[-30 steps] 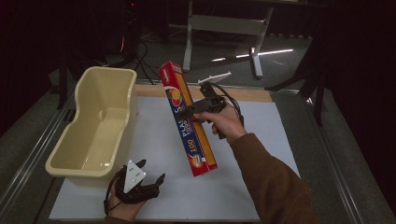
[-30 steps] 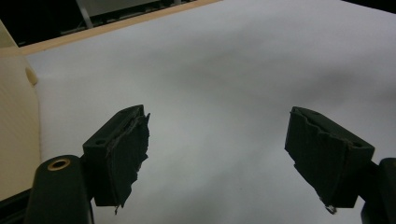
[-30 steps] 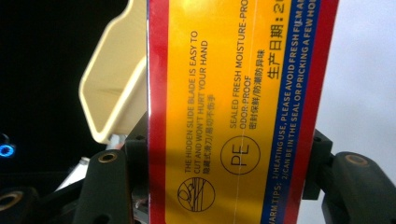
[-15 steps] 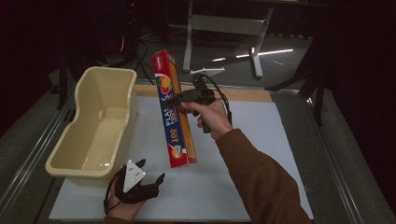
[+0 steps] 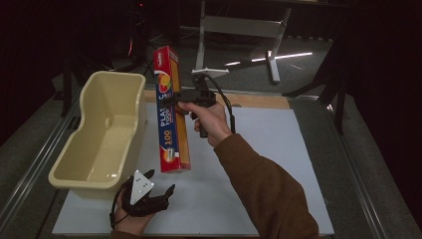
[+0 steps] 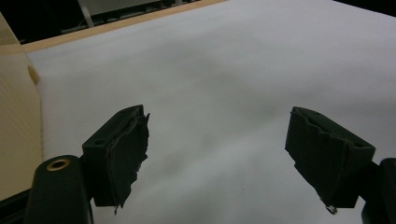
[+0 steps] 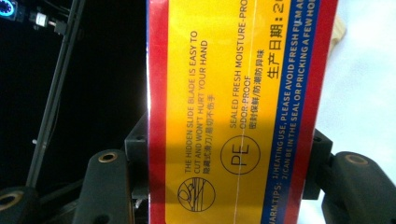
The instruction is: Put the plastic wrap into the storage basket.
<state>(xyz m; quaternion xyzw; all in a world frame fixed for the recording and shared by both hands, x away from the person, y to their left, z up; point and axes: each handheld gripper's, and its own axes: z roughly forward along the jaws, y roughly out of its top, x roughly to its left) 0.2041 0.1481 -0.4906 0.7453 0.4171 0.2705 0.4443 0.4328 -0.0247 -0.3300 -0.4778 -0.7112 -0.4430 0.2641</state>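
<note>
Nearest the person, at about seven o'clock on the white counter (image 5: 278,149), the left tongs (image 5: 158,185) rest released, jaws spread wide over bare counter with nothing between them. Farther in, near the centre, the right tongs (image 5: 175,99) are clenched across the sides of a long red-and-yellow cling-film box (image 5: 170,117), holding it off the counter, tilted with its far end high, just beside the cream plastic tub (image 5: 102,137) at nine o'clock. Judged from this, the pick-up is done; what is left is likely carrying the box over the tub's rim, lowering it inside and letting go.
</note>
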